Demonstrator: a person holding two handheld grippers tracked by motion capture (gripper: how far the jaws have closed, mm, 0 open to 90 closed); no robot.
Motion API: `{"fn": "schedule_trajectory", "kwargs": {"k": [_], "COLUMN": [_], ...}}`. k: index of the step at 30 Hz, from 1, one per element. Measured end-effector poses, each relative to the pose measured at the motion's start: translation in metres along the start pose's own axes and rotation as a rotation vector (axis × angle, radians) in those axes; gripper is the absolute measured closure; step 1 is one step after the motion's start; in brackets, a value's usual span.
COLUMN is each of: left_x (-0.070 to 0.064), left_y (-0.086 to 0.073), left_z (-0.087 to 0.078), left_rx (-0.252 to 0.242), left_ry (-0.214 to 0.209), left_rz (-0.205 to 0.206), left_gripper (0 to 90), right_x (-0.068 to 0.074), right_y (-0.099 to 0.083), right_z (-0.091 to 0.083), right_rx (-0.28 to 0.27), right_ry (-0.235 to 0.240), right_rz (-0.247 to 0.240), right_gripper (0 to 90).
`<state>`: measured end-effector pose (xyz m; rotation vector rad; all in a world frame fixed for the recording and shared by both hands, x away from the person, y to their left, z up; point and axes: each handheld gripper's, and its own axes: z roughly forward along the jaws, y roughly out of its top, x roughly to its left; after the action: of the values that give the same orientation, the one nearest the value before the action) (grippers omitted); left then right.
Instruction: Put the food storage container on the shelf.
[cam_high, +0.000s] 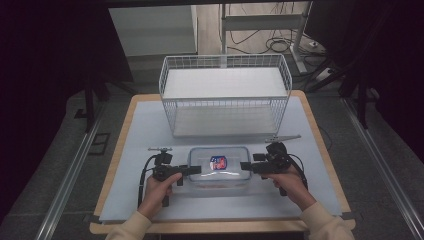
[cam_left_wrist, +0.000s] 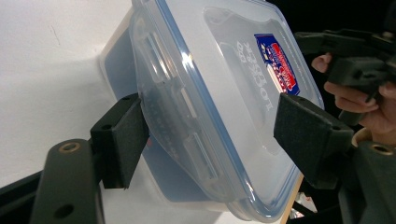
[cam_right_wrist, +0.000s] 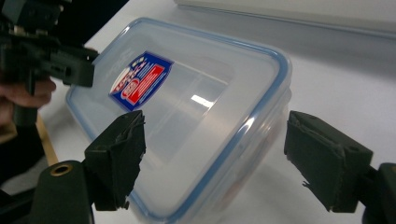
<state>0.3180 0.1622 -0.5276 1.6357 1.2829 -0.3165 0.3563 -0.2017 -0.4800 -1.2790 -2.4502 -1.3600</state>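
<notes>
A clear plastic food box (cam_high: 220, 169) with a blue-edged lid and a red and blue sticker lies near the table's front edge. My left gripper (cam_high: 194, 170) is at its left end and stands open. In the left gripper view the box's (cam_left_wrist: 205, 93) end lies between the two pads (cam_left_wrist: 122, 140), and the gripper (cam_left_wrist: 215, 137) is rolled to one side. My right gripper (cam_high: 247, 166) is at the box's right end, also open. In the right gripper view the box's (cam_right_wrist: 196, 107) corner sits between the spread pads (cam_right_wrist: 116, 156) of that gripper (cam_right_wrist: 222, 158).
A white wire basket (cam_high: 225, 62) with a white floor stands behind the box at the table's far middle. The table (cam_high: 140, 125) has a pale mat with wooden edges. Dark floor, rails and cables surround it.
</notes>
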Motion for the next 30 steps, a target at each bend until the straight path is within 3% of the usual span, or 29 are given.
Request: {"fn": "schedule_trajectory", "kwargs": {"k": [7, 11, 12, 18, 25, 30], "left_x": [0.000, -0.001, -0.001, -0.001, -0.003, -0.006], "left_y": [0.000, -0.001, -0.001, -0.001, -0.004, -0.008], "left_z": [0.000, 0.000, 0.000, 0.000, -0.001, -0.004], "left_rx": [-0.003, -0.015, -0.014, -0.014, -0.027, -0.041], "left_ry": [-0.001, 0.004, 0.004, 0.004, 0.009, 0.016], "left_rz": [0.000, -0.006, -0.004, -0.004, 0.005, 0.020], "left_gripper": [26.8, 26.8, 26.8, 26.8, 27.5, 29.5], "right_x": [-0.010, -0.012, -0.014, -0.016, -0.019, -0.019], "right_y": [0.000, -0.002, -0.003, -0.004, -0.002, -0.003], "right_z": [0.011, 0.017, 0.020, 0.024, 0.015, 0.011], "right_rx": [0.016, 0.046, 0.054, 0.082, 0.076, 0.069], "right_ry": [0.026, 0.036, 0.063, 0.111, 0.118, 0.130], "right_rz": [0.066, 0.080, 0.107, 0.146, 0.163, 0.177], "right_gripper": [18.9, 16.8, 16.7, 17.4, 32.1, 36.9]}}
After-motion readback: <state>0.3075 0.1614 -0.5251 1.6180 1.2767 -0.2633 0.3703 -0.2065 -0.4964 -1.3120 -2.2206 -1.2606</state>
